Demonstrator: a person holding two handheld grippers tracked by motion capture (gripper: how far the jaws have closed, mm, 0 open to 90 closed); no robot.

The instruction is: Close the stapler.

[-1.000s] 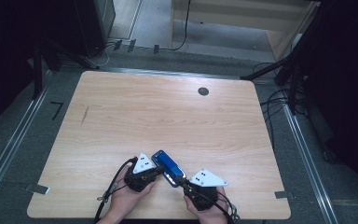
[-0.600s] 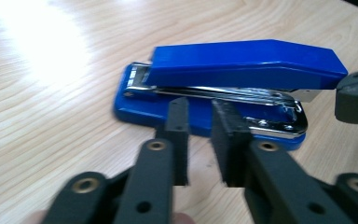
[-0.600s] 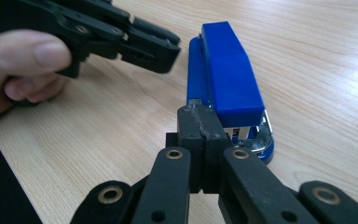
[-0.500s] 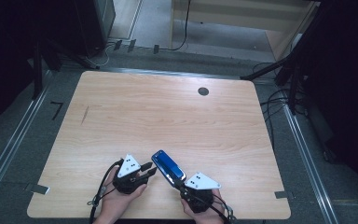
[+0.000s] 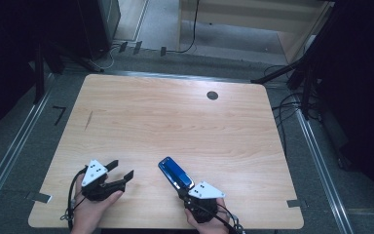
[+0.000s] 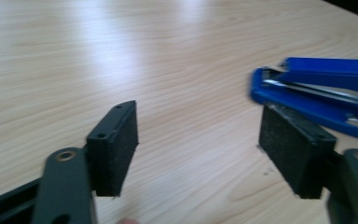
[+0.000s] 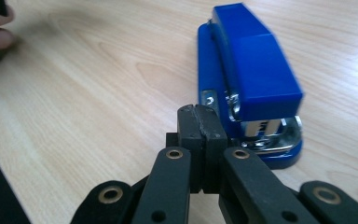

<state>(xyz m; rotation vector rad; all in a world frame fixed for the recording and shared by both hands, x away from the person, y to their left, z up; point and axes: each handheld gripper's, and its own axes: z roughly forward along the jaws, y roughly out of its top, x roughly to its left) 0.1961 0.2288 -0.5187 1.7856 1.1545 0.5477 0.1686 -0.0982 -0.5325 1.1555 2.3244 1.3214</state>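
The left tongs (image 5: 121, 169) have just been opening, nothing between; the right tongs (image 7: 199, 122) are pressed together beside the stapler (image 5: 175, 172).

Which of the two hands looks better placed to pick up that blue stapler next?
Probably the right. The right gripper sits right at the blue stapler's near end, though its jaws are shut. The left gripper has open, empty jaws but stands apart from it on the wooden table.

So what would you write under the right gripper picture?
Right gripper, jaws shut, beside a blue stapler on the wooden table.
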